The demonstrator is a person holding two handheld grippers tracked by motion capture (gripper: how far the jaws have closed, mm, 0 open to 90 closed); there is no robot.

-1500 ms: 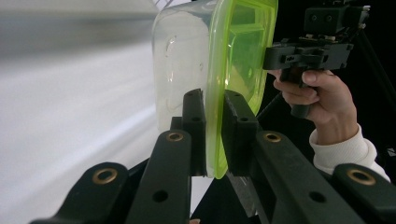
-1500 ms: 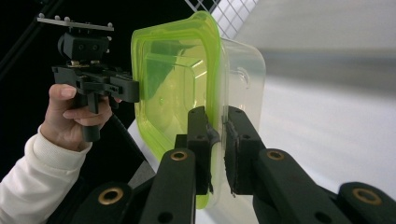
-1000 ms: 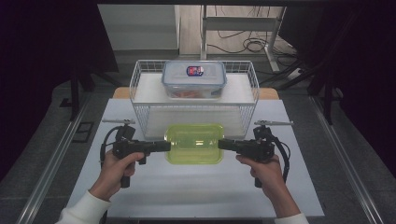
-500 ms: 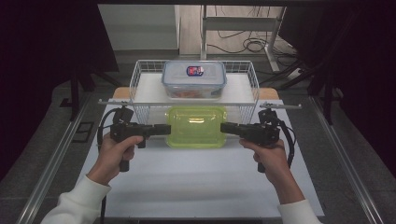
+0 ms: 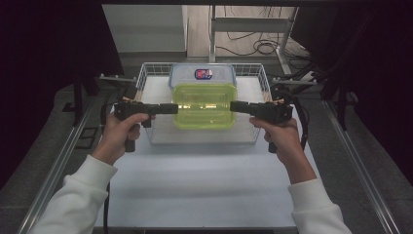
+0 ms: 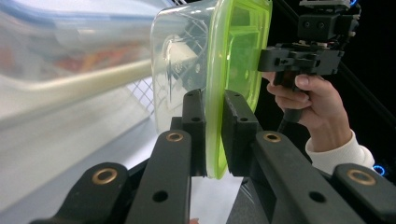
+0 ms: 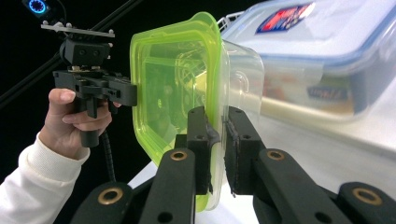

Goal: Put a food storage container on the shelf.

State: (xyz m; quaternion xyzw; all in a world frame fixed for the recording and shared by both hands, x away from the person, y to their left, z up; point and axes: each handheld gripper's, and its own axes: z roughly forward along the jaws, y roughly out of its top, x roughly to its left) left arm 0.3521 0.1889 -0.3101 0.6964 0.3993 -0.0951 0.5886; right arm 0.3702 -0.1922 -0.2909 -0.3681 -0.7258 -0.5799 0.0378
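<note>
— Where is the container?

— I have the green-lidded container point(image 5: 204, 105) held in the air over the wire basket point(image 5: 146, 80), level, just in front of the blue-rimmed lidded box point(image 5: 202, 74) that sits inside the basket.

— Left side?

— My left gripper point(image 5: 171, 108) is clamped on the lid's left rim; the left gripper view shows both jaws pinching the green edge.

— Right?

— The right gripper point(image 5: 235, 106) is likewise closed on the opposite rim. White table point(image 5: 204, 180) lies below, near me.
</note>
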